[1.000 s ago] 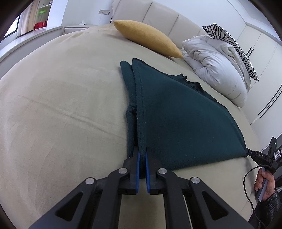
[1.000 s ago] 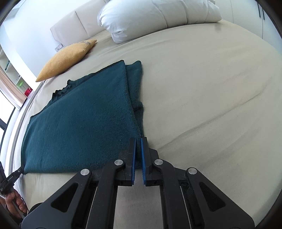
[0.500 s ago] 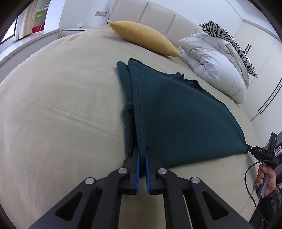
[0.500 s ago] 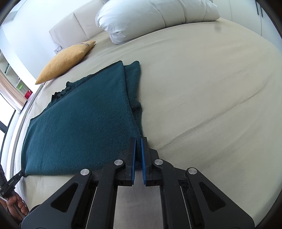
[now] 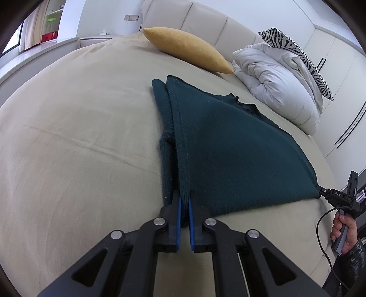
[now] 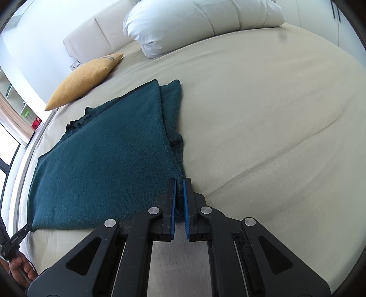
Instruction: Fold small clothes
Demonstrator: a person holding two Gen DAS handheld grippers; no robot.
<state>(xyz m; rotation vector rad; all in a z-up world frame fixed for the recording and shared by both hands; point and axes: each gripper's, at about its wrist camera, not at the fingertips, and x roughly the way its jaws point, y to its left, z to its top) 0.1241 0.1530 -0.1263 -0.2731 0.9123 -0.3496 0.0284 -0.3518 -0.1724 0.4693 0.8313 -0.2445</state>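
A dark teal knit garment (image 5: 228, 148) lies folded flat on the beige bed (image 5: 80, 137). It also shows in the right wrist view (image 6: 103, 164). My left gripper (image 5: 184, 201) is shut on the garment's near left corner. My right gripper (image 6: 180, 182) is shut on its near right corner. The right gripper's tip shows at the garment's far corner in the left wrist view (image 5: 324, 190), and the left gripper's tip shows in the right wrist view (image 6: 25, 228). A second fabric layer (image 5: 164, 141) sticks out along the left edge.
A mustard cushion (image 5: 187, 52) lies at the head of the bed. A white duvet (image 5: 281, 91) with a zebra pillow (image 5: 297, 52) lies beside it. The padded headboard (image 5: 187, 18) is behind. White cupboards (image 5: 338, 68) stand to the right.
Both grippers stay shut on the garment's near corners. The cameras have dipped slightly lower and closer to the bed. The garment looks unmoved.
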